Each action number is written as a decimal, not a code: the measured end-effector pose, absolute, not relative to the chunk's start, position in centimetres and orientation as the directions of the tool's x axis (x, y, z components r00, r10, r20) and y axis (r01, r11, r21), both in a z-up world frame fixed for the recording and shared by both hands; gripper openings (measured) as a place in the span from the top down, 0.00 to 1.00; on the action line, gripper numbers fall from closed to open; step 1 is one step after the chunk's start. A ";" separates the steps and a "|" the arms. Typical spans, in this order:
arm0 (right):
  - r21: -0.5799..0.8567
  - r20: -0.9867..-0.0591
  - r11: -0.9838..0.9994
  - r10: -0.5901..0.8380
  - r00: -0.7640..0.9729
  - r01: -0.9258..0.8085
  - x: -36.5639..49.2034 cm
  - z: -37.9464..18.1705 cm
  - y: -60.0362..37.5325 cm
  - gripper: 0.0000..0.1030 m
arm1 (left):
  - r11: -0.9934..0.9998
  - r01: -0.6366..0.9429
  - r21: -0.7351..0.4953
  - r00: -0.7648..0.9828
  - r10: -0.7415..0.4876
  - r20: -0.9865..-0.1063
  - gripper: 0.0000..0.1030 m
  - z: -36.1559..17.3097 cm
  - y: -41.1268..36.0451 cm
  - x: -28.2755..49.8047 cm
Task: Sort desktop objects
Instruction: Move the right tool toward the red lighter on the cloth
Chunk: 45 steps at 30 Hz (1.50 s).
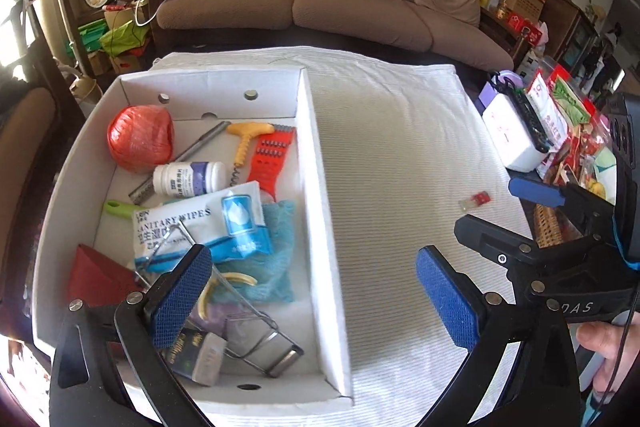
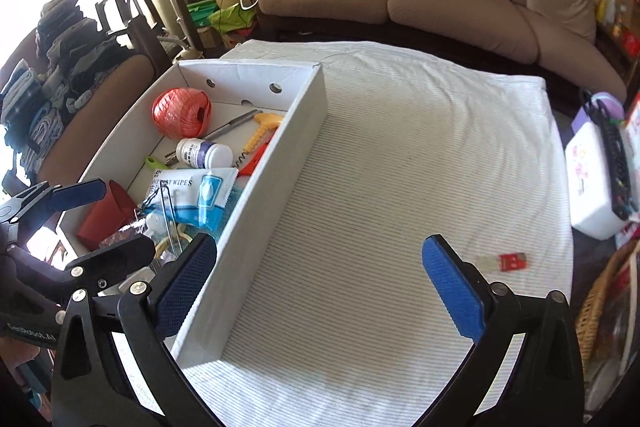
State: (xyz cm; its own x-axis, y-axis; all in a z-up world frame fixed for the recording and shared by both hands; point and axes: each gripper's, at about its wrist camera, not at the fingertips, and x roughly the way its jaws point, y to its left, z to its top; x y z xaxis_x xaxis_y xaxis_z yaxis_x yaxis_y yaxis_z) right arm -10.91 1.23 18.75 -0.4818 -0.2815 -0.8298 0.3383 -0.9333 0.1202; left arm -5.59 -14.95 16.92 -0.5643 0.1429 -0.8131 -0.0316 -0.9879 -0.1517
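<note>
Two grippers gape; white box (image 2: pixel 256 195) flanks red clip (image 2: pixel 512 261) on cloth (image 2: pixel 400 167).

Both jaws gape empty: left gripper (image 1: pixel 316 291) hangs over the white box (image 1: pixel 316 163) wall (right gripper (image 2: pixel 320 287) just beside it).

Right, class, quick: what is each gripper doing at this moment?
Left gripper: open, holding nothing, above the box.
Right gripper: open, holding nothing, above the cloth.
</note>
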 end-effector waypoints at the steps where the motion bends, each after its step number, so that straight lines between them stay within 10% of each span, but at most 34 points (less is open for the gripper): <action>1: 0.119 -0.828 -0.937 -0.277 -0.487 0.329 -10.1 18.7 2.4 0.00 | -0.986 -0.038 -0.160 -0.564 0.154 -0.811 0.00 16.8 -14.1 -5.1; 17: 0.124 -0.822 -0.969 -0.222 -0.524 0.215 -5.4 14.9 18.2 0.00 | -0.943 -0.236 -0.234 -0.487 0.324 -0.811 0.00 11.9 -0.3 -5.0; 45: 0.100 -0.823 -0.958 -0.232 -0.519 0.269 -16.9 2.2 20.9 0.00 | -0.944 -0.144 -0.298 -0.462 0.330 -0.823 0.00 1.5 0.3 -14.9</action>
